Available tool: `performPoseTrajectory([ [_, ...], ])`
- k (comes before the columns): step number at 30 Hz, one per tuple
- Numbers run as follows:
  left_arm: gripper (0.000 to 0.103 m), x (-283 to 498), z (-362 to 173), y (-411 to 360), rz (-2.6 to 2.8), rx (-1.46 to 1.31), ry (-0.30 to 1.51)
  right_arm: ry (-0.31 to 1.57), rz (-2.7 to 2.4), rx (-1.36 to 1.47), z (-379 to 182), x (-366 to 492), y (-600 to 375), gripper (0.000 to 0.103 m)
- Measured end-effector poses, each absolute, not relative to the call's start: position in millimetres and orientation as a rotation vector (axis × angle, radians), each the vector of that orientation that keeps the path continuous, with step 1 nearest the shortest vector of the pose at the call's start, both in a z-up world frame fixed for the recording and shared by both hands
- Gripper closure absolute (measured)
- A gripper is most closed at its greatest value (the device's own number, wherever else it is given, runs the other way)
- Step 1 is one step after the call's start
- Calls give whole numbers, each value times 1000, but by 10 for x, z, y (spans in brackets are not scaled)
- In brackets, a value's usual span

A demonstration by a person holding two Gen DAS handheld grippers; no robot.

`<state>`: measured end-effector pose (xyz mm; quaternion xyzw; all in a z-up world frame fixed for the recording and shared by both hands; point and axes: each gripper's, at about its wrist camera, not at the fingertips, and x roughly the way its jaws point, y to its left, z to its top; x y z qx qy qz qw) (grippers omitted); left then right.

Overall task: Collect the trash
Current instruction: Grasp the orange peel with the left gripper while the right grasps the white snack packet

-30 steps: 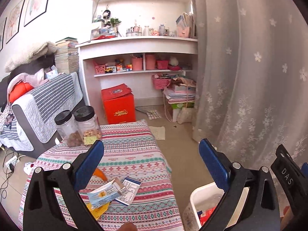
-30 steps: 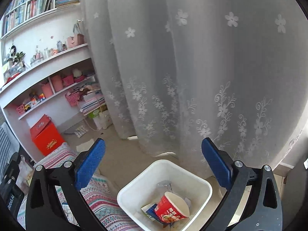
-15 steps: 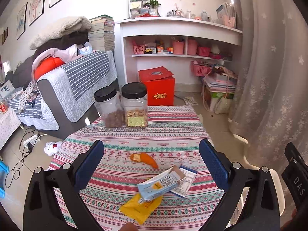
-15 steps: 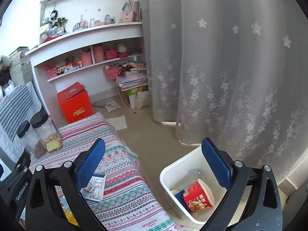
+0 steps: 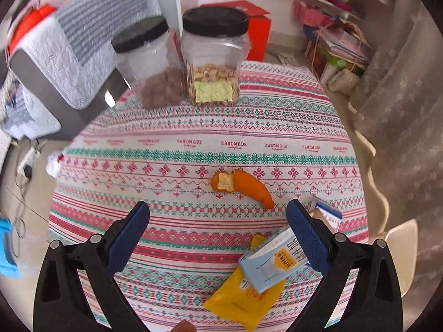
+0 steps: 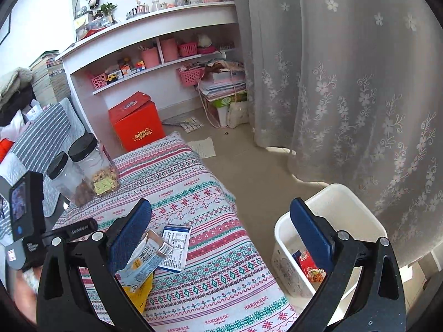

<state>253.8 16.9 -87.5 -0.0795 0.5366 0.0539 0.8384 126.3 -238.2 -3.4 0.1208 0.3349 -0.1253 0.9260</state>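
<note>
"HANDMADE"-print tablecloth (image 5: 232,144) w/ yellow wrapper (image 5: 243,301), both hand-held grippers empty.

The table (image 5: 171,149) is covered by a patterned cloth. Two black-lidded jars (image 5: 213,55) stand at its far edge. Nearer than the jars lies an orange peel (image 5: 249,188); nearer still, a blue-white packet (image 5: 274,262) overlaps a yellow wrapper (image 5: 243,301), beside a printed leaflet (image 6: 174,246).
</note>
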Motion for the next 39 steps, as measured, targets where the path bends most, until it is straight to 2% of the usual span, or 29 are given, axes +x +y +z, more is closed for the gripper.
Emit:
performPoseTrajectory([
  [4, 9, 2867, -1293, 270, 117, -402, 1248, 711, -241, 296, -60, 1299, -2454, 7],
  [9, 23, 3128, -1700, 155, 141, -468, 1331, 730, -240, 308, -95, 1319, -2530, 7],
  [11, 36, 3217, -1834, 124, 152, -452, 1371, 739, -237, 311, -111, 1321, -2545, 7],
  [13, 43, 3239, -1872, 105, 167, -424, 1378, 748, -236, 316, -129, 1329, -2554, 7],
  [14, 58, 3230, -1841, 92, 160, -407, 1370, 753, -232, 325, -138, 1337, -2556, 7],
  [15, 66, 3208, -1820, 92, 140, -409, 1369, 760, -226, 336, -151, 1348, -2553, 7],
  [16, 79, 3169, -1795, 114, 120, -427, 1367, 770, -214, 350, -171, 1360, -2543, 7],
  [17, 84, 3111, -1752, 137, 113, -431, 1361, 786, -195, 368, -200, 1377, -2537, 7],
  [20, 88, 2848, -1536, 239, 136, -370, 1303, 875, -124, 476, -359, 1443, -2520, 7],
  [25, 89, 2156, -1086, 650, 122, -431, 1189, 1030, -18, 617, -711, 1575, -2302, 7],
  [32, 89, 1190, -285, 1002, 77, -495, 934, 1120, -40, 563, -1058, 1737, -1798, 7],
  [35, 89, 1014, -180, 1058, 100, -446, 853, 1152, -40, 559, -1191, 1809, -1722, 7],
  [39, 89, 1011, -111, 1206, 55, -475, 832, 1179, -26, 657, -1443, 1918, -1745, 9],
])
